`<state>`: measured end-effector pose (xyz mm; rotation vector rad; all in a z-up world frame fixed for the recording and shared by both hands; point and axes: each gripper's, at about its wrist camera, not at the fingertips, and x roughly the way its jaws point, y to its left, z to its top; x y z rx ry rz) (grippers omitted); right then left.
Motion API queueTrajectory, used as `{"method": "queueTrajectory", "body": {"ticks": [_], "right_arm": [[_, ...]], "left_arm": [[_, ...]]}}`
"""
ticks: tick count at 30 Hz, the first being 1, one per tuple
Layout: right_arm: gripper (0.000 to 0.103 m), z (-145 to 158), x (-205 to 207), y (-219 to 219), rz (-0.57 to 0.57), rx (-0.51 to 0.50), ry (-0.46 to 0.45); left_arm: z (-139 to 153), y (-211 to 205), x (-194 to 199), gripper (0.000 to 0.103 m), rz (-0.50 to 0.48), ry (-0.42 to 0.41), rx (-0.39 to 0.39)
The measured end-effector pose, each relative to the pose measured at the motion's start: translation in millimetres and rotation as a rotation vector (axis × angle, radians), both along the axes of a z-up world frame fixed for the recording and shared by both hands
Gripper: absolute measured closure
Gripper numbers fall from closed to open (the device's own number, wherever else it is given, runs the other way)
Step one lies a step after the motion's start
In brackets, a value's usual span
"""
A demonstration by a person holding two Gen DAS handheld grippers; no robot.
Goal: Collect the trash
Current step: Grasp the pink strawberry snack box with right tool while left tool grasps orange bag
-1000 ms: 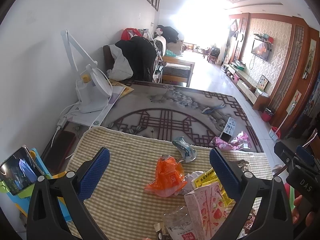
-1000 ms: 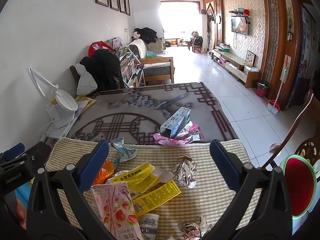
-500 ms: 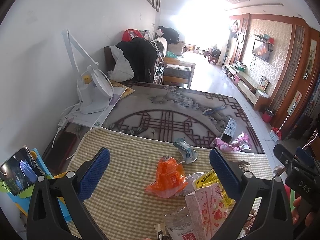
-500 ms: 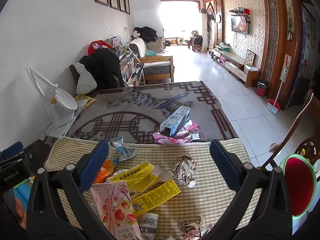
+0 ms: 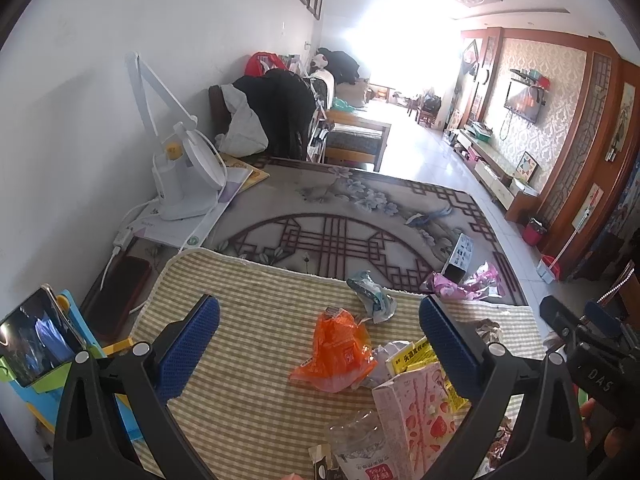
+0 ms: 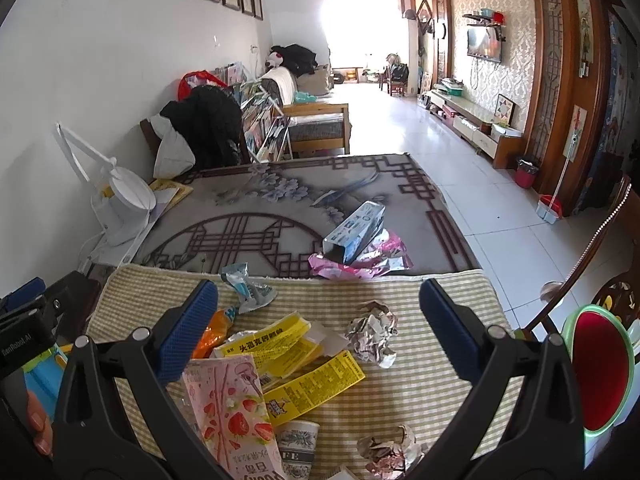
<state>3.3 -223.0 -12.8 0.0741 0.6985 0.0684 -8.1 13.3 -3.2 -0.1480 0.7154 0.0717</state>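
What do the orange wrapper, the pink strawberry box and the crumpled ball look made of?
Orange wrapper: thin glossy plastic film, going by its sheen and soft creases. Pink strawberry box: printed paperboard, flat with crisp edges. Crumpled ball: probably printed paper, matte sharp folds; possibly foil-lined.

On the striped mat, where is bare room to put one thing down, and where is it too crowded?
The striped mat is bare between its left edge and the orange wrapper. Another bare strip lies right of the crumpled paper ball, toward the mat's right edge. The middle is crowded: yellow packets and pink strawberry box overlap.

"DAS" on the right gripper (image 5: pixel 596 372); "GenRobot.AI" on the left gripper (image 6: pixel 18 344); Chinese print on the yellow packet (image 6: pixel 268 350).
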Motion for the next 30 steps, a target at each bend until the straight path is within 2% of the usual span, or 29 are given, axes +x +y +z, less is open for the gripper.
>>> {"method": "queueTrajectory", "body": {"ticks": [6, 9, 11, 13, 15, 16, 17, 19, 23, 25, 30], "right_arm": [[0.003, -33, 2, 20, 0.145, 0.010, 0.156], [0.003, -60, -3, 37, 0.236, 0.031, 0.262], [0.003, -81, -6, 54, 0.289, 0.016, 0.334], [0.004, -100, -8, 68, 0.330, -0.009, 0.397], [0.016, -113, -10, 78, 0.350, -0.045, 0.431], [0.032, -120, -12, 81, 0.376, -0.028, 0.454], [0.035, -122, -12, 80, 0.380, -0.012, 0.468], [0.037, -121, -15, 79, 0.387, 0.014, 0.470], [0.038, -96, -18, 68, 0.361, 0.051, 0.380], [0.038, -79, -21, 58, 0.324, 0.052, 0.321], [0.037, -64, -29, 26, 0.211, 0.073, 0.282]], "left_arm": [[-24, 23, 1, 0.008, -0.012, 0.065, -0.062], [-43, 37, -2, 0.008, 0.014, 0.109, -0.080], [-58, 46, -1, 0.008, 0.016, 0.150, -0.131], [-66, 49, -1, 0.008, 0.015, 0.172, -0.149], [-70, 47, -1, 0.008, 0.000, 0.175, -0.145], [-72, 45, -1, 0.008, -0.014, 0.173, -0.136], [-73, 42, 0, 0.011, -0.028, 0.172, -0.129], [-76, 39, 5, 0.016, -0.058, 0.179, -0.121], [-87, 35, 20, 0.027, -0.110, 0.209, -0.146], [-94, 31, 32, 0.027, -0.142, 0.226, -0.173], [-120, 4, 70, 0.027, -0.229, 0.284, -0.171]]}}
